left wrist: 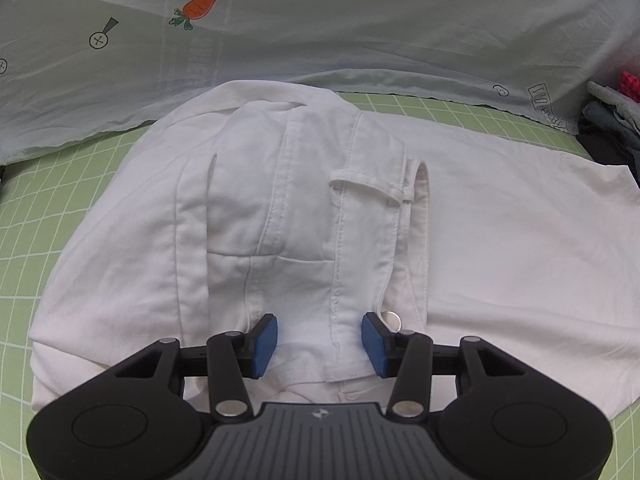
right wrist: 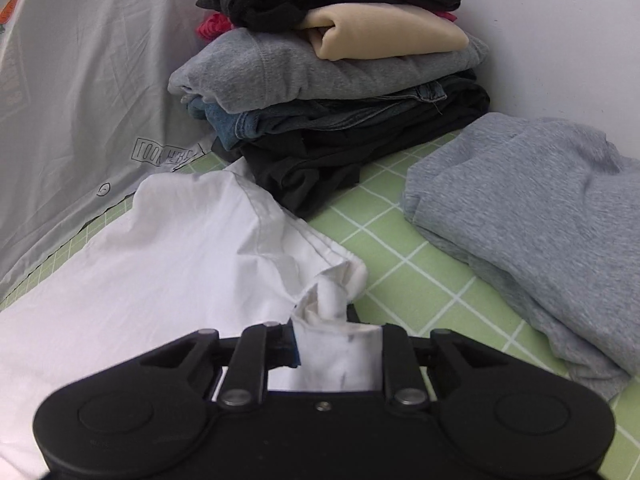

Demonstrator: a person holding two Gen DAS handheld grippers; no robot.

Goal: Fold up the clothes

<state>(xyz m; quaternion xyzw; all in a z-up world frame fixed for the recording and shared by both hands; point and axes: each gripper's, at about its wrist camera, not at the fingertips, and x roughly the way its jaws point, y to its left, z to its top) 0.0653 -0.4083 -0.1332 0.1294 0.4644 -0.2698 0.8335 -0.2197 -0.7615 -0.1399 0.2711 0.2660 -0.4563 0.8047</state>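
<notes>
White trousers (left wrist: 280, 208) lie on the green grid mat (left wrist: 24, 216), waistband end towards me, with a belt loop and a metal button (left wrist: 391, 319). My left gripper (left wrist: 319, 340) is open, its blue pads (left wrist: 265, 342) straddling the waistband fabric. In the right wrist view the trousers' white leg (right wrist: 160, 264) runs across the mat (right wrist: 400, 248). My right gripper (right wrist: 338, 350) is shut on a bunched corner of the white fabric (right wrist: 334, 304); its pads are mostly hidden by cloth.
A pale sheet with a carrot print (left wrist: 202, 4) hangs behind the mat. A stack of folded clothes (right wrist: 332, 72) stands at the back. A folded grey garment (right wrist: 540, 216) lies on the mat to the right.
</notes>
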